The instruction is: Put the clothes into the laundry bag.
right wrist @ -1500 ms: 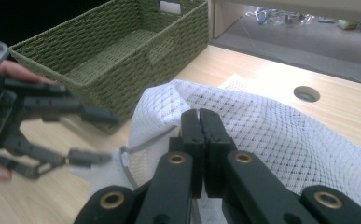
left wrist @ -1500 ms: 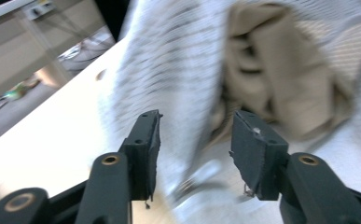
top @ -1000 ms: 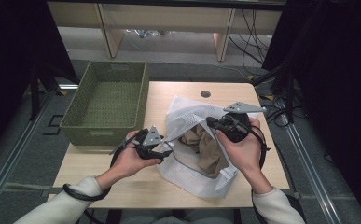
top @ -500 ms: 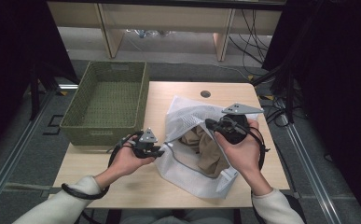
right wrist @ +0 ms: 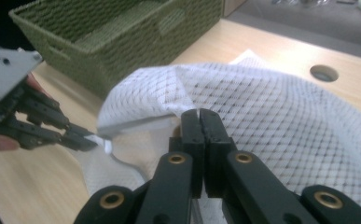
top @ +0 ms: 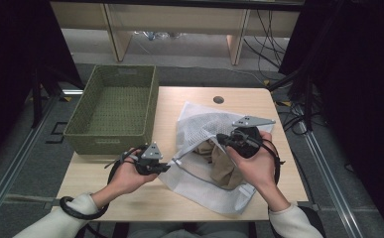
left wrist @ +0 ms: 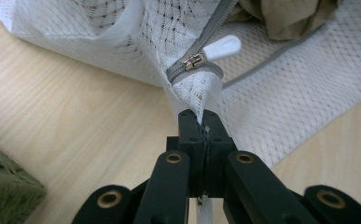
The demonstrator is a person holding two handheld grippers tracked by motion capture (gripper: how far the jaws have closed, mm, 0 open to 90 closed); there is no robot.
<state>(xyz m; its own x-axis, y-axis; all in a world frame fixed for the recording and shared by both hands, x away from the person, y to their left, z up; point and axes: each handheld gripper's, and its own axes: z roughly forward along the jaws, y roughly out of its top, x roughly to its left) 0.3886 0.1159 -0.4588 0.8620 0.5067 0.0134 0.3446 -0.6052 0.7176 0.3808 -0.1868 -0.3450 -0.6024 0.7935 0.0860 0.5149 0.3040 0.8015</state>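
Table (top: 130, 193), green basket (top: 115, 106) beside mesh bag (top: 199, 124)

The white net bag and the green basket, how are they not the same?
The white net bag is soft, crumpled mesh; the green basket is stiff and woven. The bag holds tan cloth; the basket is empty. Both grippers pinch the bag; neither touches the basket. Both sit on the wooden table.

place: lab | signs: loose floor cables (top: 298, 106); floor rails (top: 11, 171)
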